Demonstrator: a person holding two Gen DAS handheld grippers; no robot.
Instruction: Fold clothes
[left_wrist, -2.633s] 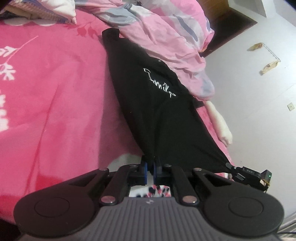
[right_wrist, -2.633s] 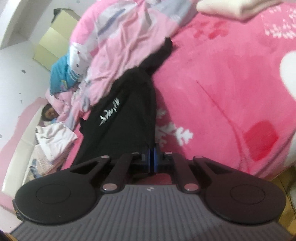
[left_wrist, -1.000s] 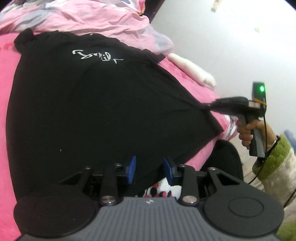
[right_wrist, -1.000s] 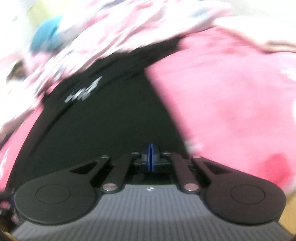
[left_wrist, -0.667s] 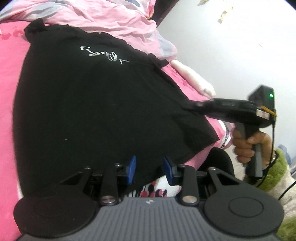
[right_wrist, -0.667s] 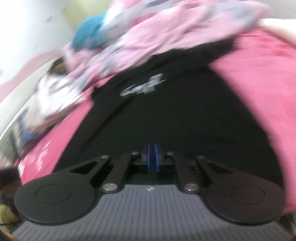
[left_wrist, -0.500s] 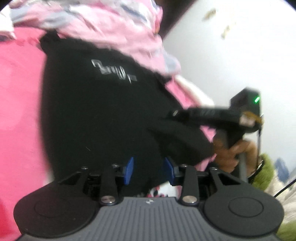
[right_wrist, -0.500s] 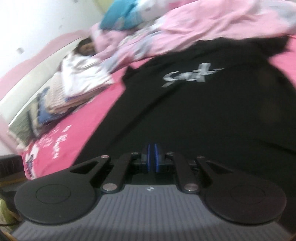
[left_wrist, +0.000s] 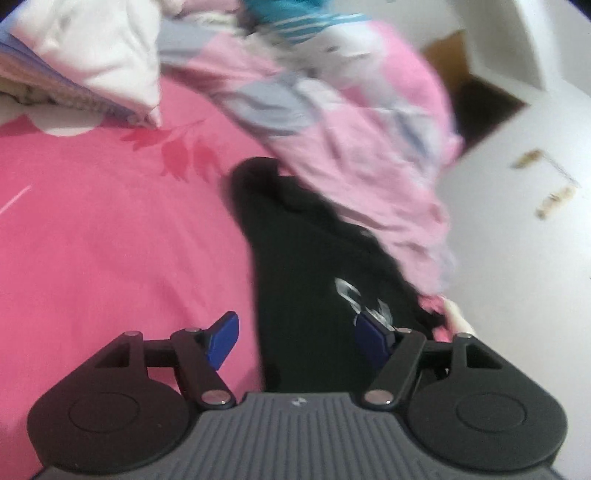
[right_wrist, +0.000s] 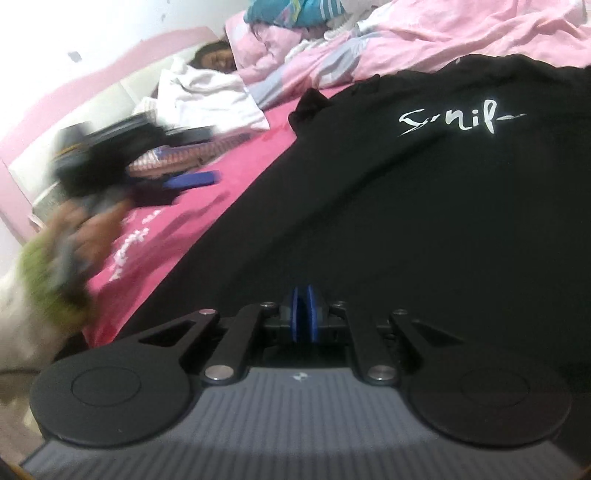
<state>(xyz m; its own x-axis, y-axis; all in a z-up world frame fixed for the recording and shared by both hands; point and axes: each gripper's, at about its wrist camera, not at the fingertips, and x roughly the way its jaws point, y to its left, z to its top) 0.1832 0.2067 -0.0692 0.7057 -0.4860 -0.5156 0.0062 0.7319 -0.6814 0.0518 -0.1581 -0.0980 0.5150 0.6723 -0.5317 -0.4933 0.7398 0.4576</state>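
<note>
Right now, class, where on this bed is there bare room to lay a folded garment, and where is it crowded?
Free: the pink bedspread, bordered by the black T-shirt and the stacked folded laundry. Crowded: the far side, where the rumpled pink quilt overlaps the shirt's edge.

left gripper (right_wrist: 122, 177): motion-blurred in right view | black shirt (right_wrist: 424, 221): right edge cut off | hem under right gripper (right_wrist: 303, 319): hidden

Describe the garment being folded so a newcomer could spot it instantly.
On the bright pink bedsheet, beside the rumpled pale pink quilt, lies a black T-shirt spread flat. It is the only dark garment there, and white script lettering runs across its chest.
</note>
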